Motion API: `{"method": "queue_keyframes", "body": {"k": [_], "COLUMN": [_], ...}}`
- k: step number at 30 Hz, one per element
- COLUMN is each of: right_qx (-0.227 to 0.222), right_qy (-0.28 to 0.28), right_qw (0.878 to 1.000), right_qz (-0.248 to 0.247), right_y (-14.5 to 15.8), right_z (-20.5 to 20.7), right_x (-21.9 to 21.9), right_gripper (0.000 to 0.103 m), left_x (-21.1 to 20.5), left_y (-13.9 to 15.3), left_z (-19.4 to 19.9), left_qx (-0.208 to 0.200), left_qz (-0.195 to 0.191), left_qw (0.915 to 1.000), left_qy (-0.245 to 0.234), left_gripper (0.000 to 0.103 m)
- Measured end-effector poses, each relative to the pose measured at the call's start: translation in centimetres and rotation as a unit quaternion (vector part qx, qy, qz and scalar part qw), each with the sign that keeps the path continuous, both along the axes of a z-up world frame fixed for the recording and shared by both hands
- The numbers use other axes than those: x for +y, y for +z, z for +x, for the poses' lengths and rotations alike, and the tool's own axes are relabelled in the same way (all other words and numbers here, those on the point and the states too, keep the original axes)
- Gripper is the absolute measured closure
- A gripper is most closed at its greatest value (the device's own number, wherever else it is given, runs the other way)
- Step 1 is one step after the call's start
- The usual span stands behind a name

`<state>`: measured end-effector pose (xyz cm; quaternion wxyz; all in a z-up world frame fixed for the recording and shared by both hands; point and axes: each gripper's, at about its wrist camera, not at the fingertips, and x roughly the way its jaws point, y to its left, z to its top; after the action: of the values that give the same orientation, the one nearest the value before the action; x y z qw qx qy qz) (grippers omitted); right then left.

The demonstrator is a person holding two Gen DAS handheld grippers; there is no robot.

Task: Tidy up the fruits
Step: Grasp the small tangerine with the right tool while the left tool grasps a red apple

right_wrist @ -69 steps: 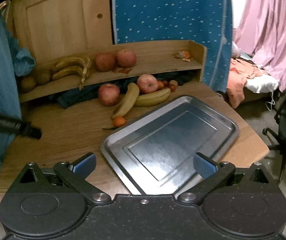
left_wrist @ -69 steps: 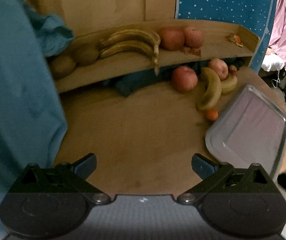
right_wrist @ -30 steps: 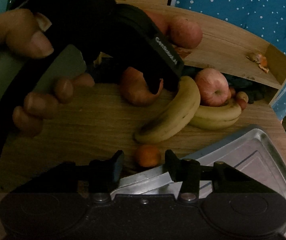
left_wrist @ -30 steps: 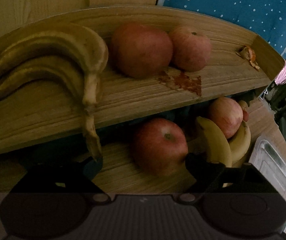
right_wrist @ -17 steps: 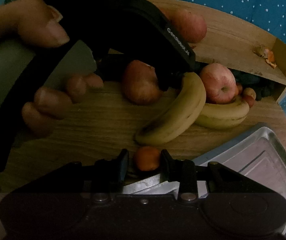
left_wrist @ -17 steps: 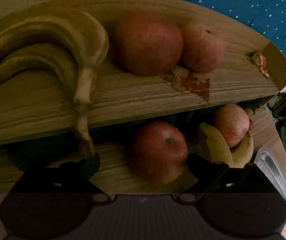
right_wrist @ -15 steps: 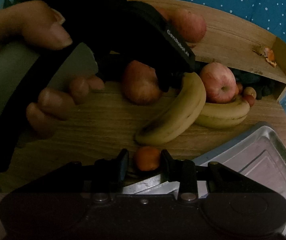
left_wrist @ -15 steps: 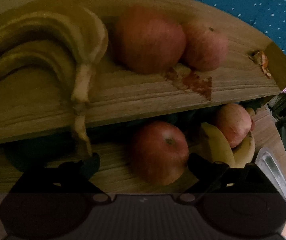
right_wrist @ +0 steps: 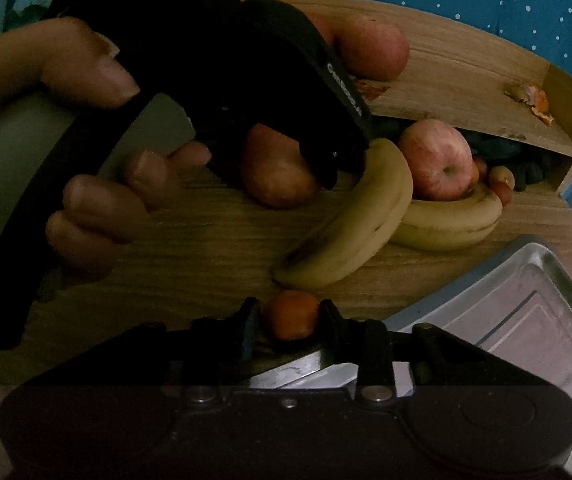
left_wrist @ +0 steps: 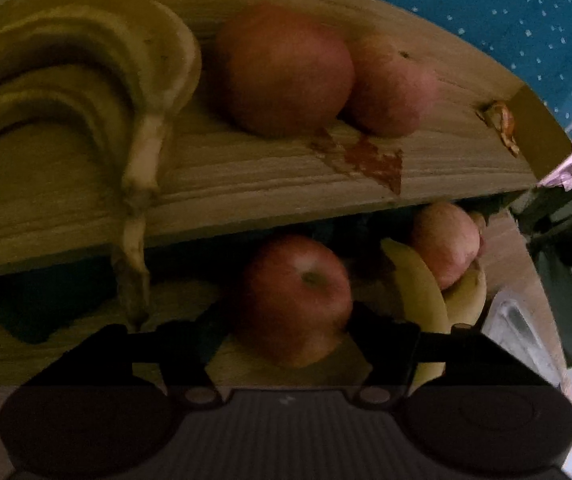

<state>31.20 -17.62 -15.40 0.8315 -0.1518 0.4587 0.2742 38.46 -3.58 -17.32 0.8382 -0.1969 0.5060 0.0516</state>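
In the left wrist view a red apple (left_wrist: 294,300) rests on the wooden table under the shelf (left_wrist: 245,184). My left gripper (left_wrist: 288,328) has its fingers pressed close on both sides of the apple. In the right wrist view a small orange (right_wrist: 292,316) sits on the table at the tray's corner, and my right gripper (right_wrist: 290,322) is shut on it. That view also shows a hand (right_wrist: 97,196) holding the left gripper, whose black finger (right_wrist: 326,160) covers part of the apple (right_wrist: 277,172).
Two bananas (right_wrist: 350,216) and another apple (right_wrist: 436,160) lie just right of the held apple. A metal tray (right_wrist: 526,320) is at the right. The shelf carries a banana bunch (left_wrist: 85,80), two apples (left_wrist: 281,68) and orange peel (right_wrist: 530,98).
Both grippers moved in from over the table. The left fingers have narrowed onto the apple within the last half second. The right fingers have tightened slightly on the orange.
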Motion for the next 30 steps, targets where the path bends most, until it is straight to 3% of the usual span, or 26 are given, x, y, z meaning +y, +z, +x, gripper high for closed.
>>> {"method": "queue_keyframes", "body": {"k": [25,30], "right_qx": [0.005,0.001], "right_qy": [0.037,0.038], "right_qw": [0.999,0.999], "right_qz": [0.015,0.018], "right_y": [0.0,-0.3], "right_z": [-1.9,-1.9], "right_x": [0.5,0.3], "right_gripper": [0.072,0.072], "left_x": [2.1,1.9], "left_y": [0.4,0.4], "left_z": [-6.2,-5.9], "left_qx": [-0.008,-0.015], "left_qz": [0.014,0.04], "left_qw": [0.9998,0.9991], "left_qy": [0.009,-0.006], "left_gripper": [0.032,0.032]}}
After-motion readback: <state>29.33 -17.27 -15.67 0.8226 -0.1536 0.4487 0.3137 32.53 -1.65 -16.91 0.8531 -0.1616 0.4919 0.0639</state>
